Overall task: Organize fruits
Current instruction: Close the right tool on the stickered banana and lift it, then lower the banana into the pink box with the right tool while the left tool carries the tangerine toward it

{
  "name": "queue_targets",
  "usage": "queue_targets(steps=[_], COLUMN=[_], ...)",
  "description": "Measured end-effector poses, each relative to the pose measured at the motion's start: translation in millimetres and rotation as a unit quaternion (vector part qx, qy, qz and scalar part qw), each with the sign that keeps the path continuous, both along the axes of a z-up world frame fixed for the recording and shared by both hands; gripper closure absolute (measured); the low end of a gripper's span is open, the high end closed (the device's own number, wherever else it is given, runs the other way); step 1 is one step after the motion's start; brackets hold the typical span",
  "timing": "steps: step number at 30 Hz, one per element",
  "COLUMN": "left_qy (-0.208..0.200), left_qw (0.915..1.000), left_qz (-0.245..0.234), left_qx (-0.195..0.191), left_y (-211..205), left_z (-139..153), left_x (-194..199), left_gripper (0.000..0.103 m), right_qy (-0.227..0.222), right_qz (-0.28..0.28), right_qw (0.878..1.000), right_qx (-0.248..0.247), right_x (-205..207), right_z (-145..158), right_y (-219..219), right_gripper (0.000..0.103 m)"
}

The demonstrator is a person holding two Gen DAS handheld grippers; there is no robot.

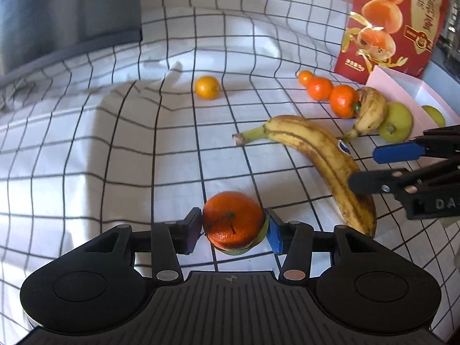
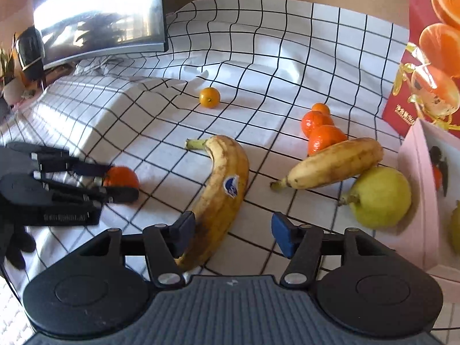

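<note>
Fruit lies scattered on the checked cloth (image 1: 86,149). Nearest, an orange (image 1: 233,220) sits between the left gripper's (image 1: 233,231) spread jaws, apparently unpinched: firm, round, easy to roll. The right gripper (image 2: 230,231) gapes around the big banana's (image 2: 221,192) blossom end (soft, bruisable; grip mid-body); its stem points away. Beyond lie tangerines (image 2: 322,135), a pear (image 2: 382,198).

5 oranges (image 1: 233,220), 2 bananas (image 1: 313,155), 2 pears (image 1: 395,120) visible.
</note>
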State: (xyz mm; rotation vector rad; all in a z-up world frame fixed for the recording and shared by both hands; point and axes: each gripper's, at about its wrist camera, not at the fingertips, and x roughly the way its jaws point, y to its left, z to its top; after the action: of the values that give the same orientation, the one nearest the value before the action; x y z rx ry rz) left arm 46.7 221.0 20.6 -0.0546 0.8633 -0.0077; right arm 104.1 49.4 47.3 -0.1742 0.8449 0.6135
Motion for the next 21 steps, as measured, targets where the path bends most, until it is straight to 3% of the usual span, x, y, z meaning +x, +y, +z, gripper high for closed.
queue_targets(steps=[5,10,12,14,17,21], left_qy=[0.0,0.002,0.002,0.004,0.003,-0.018], left_qw=[0.9995,0.9993,0.9991,0.9989,0.9986,0.9979], left_qz=[0.013,0.016,0.017,0.018,0.019,0.009], left_qx=[-0.03,-0.035,-0.04,-0.044,-0.049,-0.061], left_y=[7.3,8.2,7.9,5.8,-0.2,-15.9], left_z=[0.7,1.1,1.0,1.5,6.3,25.1], left_x=[-0.8,-9.8,-12.9,-14.7,-16.3,-15.6], left_gripper=[0.052,0.052,0.052,0.052,0.052,0.052], right_qy=[0.013,0.049,0.043,0.038,0.043,0.066], right_qz=[-0.02,-0.038,-0.04,-0.038,-0.026,-0.022], right_qw=[1.0,0.998,0.998,0.999,0.999,0.997], right_qx=[0.002,0.005,0.006,0.0,-0.008,0.038], right_x=[18.8,36.0,35.8,35.6,33.4,22.4], right_z=[-7.7,-21.2,-22.1,-22.0,-19.6,-5.3], right_y=[20.7,31.4,32.3,33.3,32.4,9.7], right_gripper=[0.044,0.043,0.045,0.063,0.064,0.066])
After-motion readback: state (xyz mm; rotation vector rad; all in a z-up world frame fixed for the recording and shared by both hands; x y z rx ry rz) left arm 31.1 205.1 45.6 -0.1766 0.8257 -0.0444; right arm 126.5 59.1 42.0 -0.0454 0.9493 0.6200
